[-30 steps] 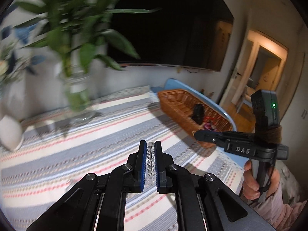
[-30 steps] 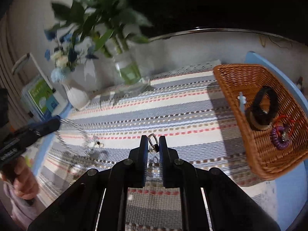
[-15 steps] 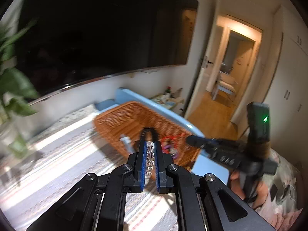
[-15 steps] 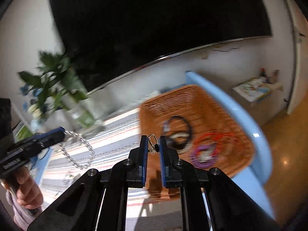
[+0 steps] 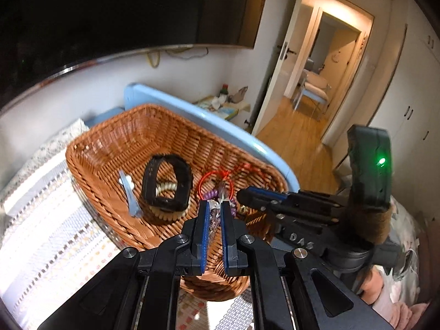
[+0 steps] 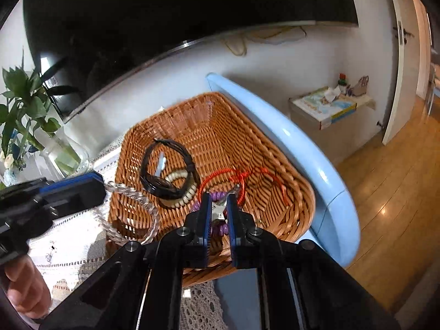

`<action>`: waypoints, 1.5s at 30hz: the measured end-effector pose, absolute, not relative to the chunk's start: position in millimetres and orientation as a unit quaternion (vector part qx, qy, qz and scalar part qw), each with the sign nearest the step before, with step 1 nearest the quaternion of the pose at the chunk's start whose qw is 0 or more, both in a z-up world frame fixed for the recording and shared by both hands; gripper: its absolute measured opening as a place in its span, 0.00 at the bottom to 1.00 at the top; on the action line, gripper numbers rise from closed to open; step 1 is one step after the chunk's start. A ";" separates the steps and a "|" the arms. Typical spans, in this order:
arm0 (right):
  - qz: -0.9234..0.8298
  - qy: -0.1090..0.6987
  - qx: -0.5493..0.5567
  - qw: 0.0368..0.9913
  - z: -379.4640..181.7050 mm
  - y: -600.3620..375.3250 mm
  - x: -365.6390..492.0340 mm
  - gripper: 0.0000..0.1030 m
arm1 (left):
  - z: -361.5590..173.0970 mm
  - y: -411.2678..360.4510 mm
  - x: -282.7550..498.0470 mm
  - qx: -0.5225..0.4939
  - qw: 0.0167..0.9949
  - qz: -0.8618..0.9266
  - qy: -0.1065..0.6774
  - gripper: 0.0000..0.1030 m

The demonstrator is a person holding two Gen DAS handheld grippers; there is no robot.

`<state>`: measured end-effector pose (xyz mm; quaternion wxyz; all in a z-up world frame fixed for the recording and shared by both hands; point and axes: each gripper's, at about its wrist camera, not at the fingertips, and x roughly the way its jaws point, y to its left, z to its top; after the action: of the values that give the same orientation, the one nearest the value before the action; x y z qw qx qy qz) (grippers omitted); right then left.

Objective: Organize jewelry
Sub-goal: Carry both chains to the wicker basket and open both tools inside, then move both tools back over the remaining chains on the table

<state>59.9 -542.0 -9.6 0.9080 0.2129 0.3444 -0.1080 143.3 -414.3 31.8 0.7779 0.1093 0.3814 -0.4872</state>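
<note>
Both your grippers hang over the wicker basket [image 5: 110, 148] now: your left gripper [image 5: 214, 211] is pinched tight on the clear bead bracelet [image 6: 132, 195], which loops down from its blue pads across the basket's near rim in the right wrist view, and your right gripper [image 6: 219, 206] is clamped on a small silver clasp [image 6: 218, 210]. Below them in the basket lie a black band [image 5: 166, 181], a cream bead bracelet [image 6: 181, 189], a red cord [image 6: 236, 177], purple beads [image 6: 217, 195] and a pale hair clip [image 5: 129, 192].
</note>
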 end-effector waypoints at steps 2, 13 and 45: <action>-0.104 0.342 0.224 0.907 -12.8 -545.8 58.7 0.12 | 25.4 -415.8 144.1 0.112 0.775 -0.486 0.388 0.07; -0.104 0.328 0.232 0.910 -3.1 -541.6 45.4 0.32 | 20.5 -396.8 138.5 0.097 0.764 -0.489 0.409 0.49; 0.101 0.360 0.118 0.920 10.5 -268.5 103.9 0.35 | 18.4 47.6 102.0 -0.126 0.915 -0.181 0.336 0.49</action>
<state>103.9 -268.5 10.5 0.9199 0.1177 0.3601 0.1008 102.0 47.6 18.4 0.9155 -0.1257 0.3364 -0.1814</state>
